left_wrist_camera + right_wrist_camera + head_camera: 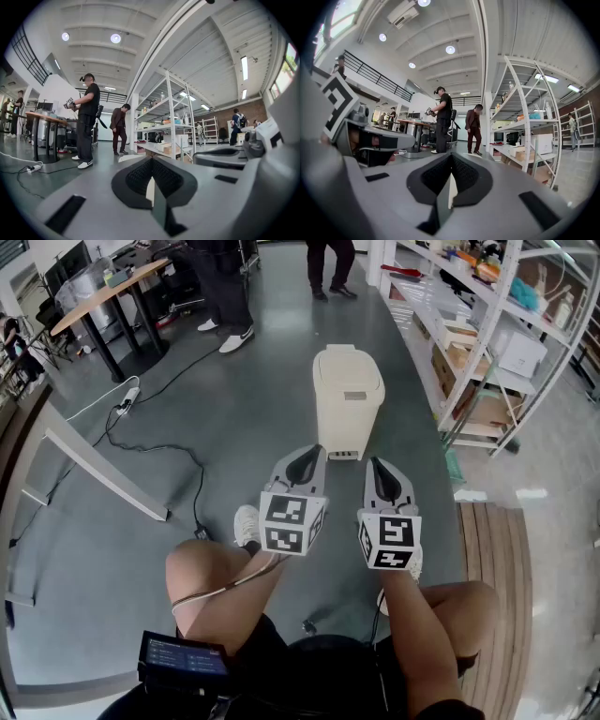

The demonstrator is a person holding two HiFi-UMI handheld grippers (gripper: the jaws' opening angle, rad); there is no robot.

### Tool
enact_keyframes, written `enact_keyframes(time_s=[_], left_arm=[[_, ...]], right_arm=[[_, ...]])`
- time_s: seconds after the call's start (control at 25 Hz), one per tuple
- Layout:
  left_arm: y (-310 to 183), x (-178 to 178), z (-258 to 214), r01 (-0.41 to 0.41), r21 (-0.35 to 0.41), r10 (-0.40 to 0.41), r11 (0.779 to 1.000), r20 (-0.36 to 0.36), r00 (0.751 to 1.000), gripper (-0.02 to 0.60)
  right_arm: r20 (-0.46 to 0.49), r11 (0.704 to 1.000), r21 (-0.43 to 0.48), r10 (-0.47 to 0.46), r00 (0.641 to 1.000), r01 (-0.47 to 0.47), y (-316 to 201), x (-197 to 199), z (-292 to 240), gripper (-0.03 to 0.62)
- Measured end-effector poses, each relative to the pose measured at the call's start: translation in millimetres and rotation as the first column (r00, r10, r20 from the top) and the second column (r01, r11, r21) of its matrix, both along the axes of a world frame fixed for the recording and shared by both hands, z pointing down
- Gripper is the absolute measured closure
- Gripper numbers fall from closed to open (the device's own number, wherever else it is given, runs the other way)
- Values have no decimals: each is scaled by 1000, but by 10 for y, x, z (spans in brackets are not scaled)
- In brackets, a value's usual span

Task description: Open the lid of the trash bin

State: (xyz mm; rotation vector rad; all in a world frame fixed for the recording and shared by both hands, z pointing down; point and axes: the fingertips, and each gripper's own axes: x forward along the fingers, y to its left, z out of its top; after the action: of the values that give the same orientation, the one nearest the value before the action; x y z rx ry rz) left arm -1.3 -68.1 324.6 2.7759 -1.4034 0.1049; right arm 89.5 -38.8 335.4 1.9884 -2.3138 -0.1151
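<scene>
The bin (347,413) stands on the floor just ahead of both grippers, lid (345,367) down; left gripper (304,463) and right gripper (384,474) are nearly closed and empty; best approach the lid's front edge squarely.

One trash bin (347,399). Two grippers: left gripper (304,457), right gripper (379,465). One desk (98,292). Two standing people (223,287), (328,263). One power strip (126,401) on the floor.
</scene>
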Motion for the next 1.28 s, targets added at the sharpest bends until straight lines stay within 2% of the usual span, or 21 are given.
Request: enact_keyframes(time_s=[0.12,0.32,0.76,1.28], left_arm=[[-151,34,-10,6,-2,-6,1000,-3,1000,583],[-415,35,16,13,14,-14,1000,43,999,583],[-914,161,8,17,-26,-17,1000,-8,1000,583],[-1450,144,45,45,-18,-45,999,38,998,583]], right_arm=[[-11,1000,-10,-3,1000,3,-132,65,15,588],[-21,1000,-15,-17,1000,17,-435,86,0,588],[9,999,-53,-7,1000,8,-992,163,142,588],[-16,997,-75,-23,1000,22,-1482,330,219,588]])
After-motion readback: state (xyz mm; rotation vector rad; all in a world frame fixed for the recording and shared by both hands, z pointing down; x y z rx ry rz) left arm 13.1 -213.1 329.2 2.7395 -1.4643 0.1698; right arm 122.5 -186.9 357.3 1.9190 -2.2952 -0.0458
